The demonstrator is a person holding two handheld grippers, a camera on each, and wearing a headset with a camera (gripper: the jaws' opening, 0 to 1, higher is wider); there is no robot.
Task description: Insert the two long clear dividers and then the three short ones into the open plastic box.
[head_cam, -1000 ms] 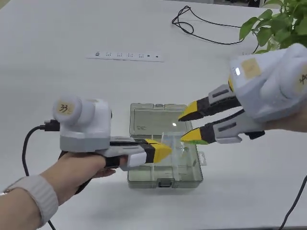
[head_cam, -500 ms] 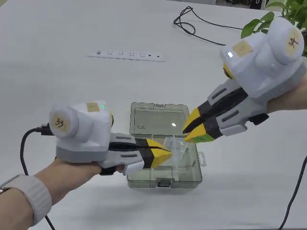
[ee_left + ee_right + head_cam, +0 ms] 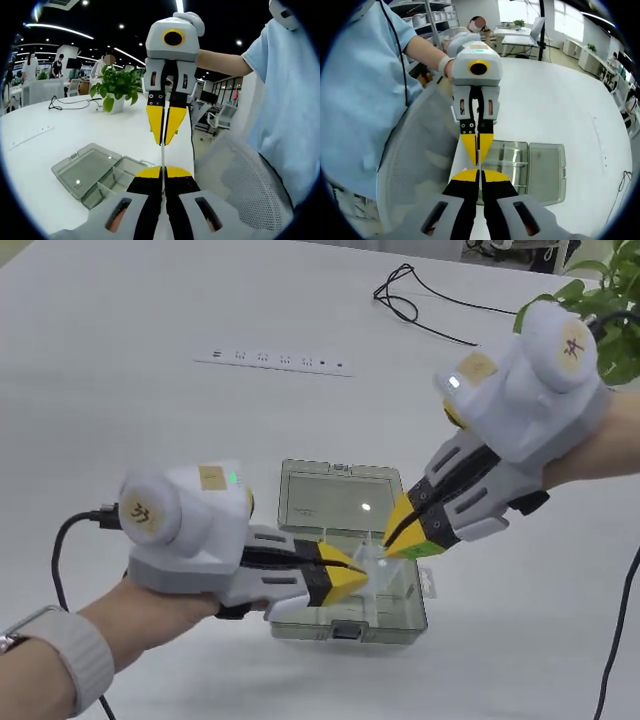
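Observation:
The open clear plastic box (image 3: 345,625) lies on the white table, its lid (image 3: 340,498) folded back flat. Just above its front half, a thin clear divider (image 3: 375,562) is held from both sides. My left gripper (image 3: 355,575) comes in from the left and is shut on it. My right gripper (image 3: 392,543) slants down from the upper right and is shut on its other end. In the left gripper view the divider (image 3: 162,152) is an edge-on line from my own jaws (image 3: 162,172) to the right gripper (image 3: 163,140), with the box (image 3: 100,172) below left.
A white power strip (image 3: 275,360) lies farther back on the table, with a black cable (image 3: 420,305) and a green plant (image 3: 610,300) at the back right. A mesh chair (image 3: 240,185) and the person's body are at the table's near side.
My right gripper came down from above the box and went from open to shut on the divider. The left gripper kept its hold and lifted slightly. The head camera shifted.

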